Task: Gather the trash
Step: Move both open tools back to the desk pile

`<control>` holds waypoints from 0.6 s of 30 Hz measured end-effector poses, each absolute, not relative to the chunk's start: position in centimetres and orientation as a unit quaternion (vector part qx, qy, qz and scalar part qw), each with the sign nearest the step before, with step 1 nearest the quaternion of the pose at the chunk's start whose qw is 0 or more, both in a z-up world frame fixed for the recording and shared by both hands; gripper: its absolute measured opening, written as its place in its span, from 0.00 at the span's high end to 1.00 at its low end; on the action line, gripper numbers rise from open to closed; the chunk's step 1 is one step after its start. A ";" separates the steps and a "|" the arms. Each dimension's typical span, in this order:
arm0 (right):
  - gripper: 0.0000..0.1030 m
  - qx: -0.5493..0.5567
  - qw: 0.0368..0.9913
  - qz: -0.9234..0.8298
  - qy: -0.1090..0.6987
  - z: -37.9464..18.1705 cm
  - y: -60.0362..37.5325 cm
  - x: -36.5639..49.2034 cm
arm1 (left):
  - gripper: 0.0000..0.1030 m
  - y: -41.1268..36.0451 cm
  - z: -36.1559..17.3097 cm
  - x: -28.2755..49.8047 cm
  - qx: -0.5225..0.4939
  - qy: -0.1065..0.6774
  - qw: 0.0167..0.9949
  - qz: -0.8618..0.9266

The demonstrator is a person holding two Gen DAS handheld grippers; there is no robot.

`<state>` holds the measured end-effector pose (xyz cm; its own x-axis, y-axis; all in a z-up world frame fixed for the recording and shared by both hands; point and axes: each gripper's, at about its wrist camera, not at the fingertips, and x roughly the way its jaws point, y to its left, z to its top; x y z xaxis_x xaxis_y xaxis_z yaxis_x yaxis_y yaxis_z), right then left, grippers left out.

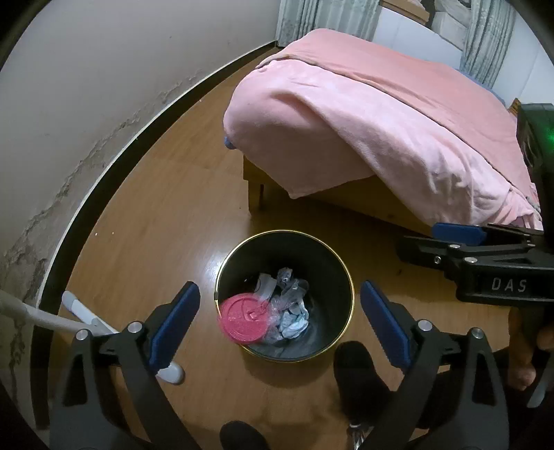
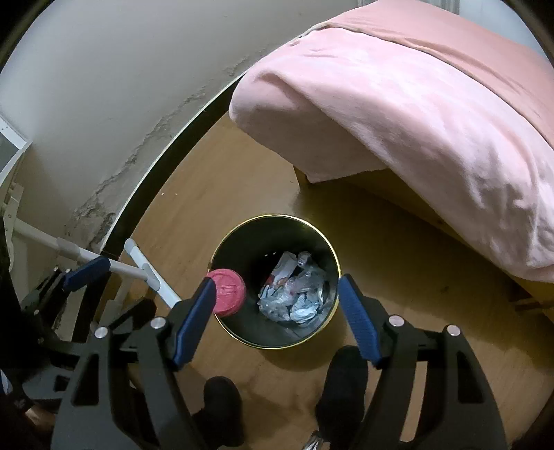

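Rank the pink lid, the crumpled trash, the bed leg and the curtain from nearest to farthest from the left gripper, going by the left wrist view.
From the left gripper:
1. Pink lid, at the bin's left rim, just below the open jaws.
2. Crumpled trash, deeper, on the bin's bottom.
3. Bed leg, on the floor past the bin.
4. Curtain, at the room's far end.

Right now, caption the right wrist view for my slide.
Open right gripper above black bin of crumpled trash, pink lid at its rim.
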<state>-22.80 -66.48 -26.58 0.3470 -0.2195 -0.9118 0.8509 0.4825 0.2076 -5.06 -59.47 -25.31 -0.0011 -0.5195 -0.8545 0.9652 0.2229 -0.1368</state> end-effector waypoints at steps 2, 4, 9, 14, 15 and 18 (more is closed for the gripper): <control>0.31 0.357 0.738 -0.362 0.443 -26.6 -66.6 -23.0 | 0.12 -59.7 -25.4 -5.3 0.264 0.425 0.655 -0.566; 0.31 0.357 0.737 -0.363 0.444 -26.6 -66.6 -23.1 | 0.12 -59.8 -25.3 -5.5 0.265 0.425 0.654 -0.568; 0.26 0.351 0.740 -0.369 0.440 -25.9 -66.5 -23.7 | 0.10 -59.9 -25.1 -5.9 0.271 0.418 0.658 -0.565; 0.25 0.336 0.751 -0.370 0.431 -24.3 -65.7 -23.8 | 0.09 -58.1 -23.8 -6.0 0.285 0.401 0.672 -0.554; 0.25 0.329 0.755 -0.371 0.429 -23.8 -65.3 -23.8 | 0.09 -57.4 -23.1 -5.9 0.284 0.399 0.672 -0.555; 0.25 0.313 0.767 -0.366 0.423 -22.0 -63.9 -23.4 | 0.09 -53.7 -19.3 -5.8 0.262 0.394 0.673 -0.568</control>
